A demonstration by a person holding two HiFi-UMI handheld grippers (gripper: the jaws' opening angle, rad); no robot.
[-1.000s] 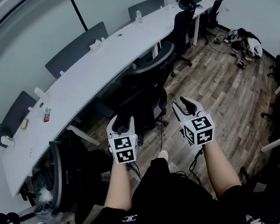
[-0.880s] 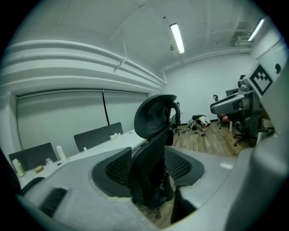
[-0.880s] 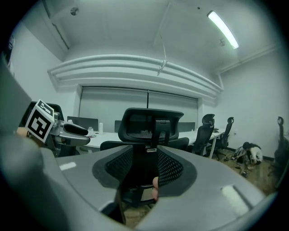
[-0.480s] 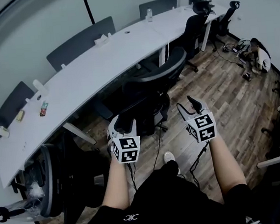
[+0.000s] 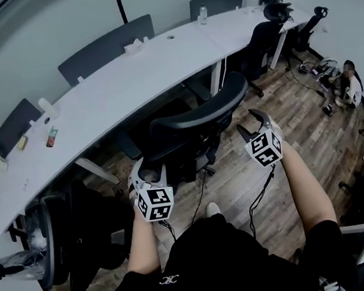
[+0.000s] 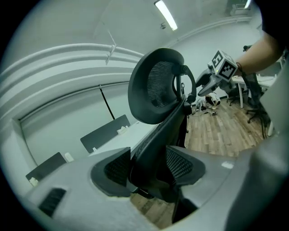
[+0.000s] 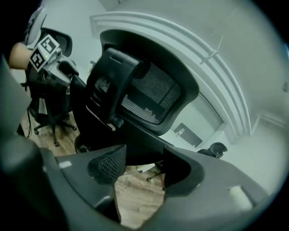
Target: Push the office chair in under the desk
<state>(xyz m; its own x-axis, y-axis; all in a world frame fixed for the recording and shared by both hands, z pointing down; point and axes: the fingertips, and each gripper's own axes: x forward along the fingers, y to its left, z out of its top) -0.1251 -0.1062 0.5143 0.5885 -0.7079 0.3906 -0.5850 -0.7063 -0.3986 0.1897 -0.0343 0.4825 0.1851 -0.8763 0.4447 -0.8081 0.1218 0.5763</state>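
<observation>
The black mesh office chair (image 5: 195, 118) is found just off the long white tabletop's (image 5: 100, 98) near edge, not yet pushed under. Both claws have just been opened wide. The backrest edge is straddled, unpressed, by the left claw (image 5: 148, 175), and nothing is gripped by the right claw (image 5: 252, 125). The push remains.

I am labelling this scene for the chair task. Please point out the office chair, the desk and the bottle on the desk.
office chair (image 5: 198, 117): head view, on its black backrest.
desk (image 5: 113, 91): head view, bare white top.
bottle (image 5: 202, 13): head view, its body.
</observation>
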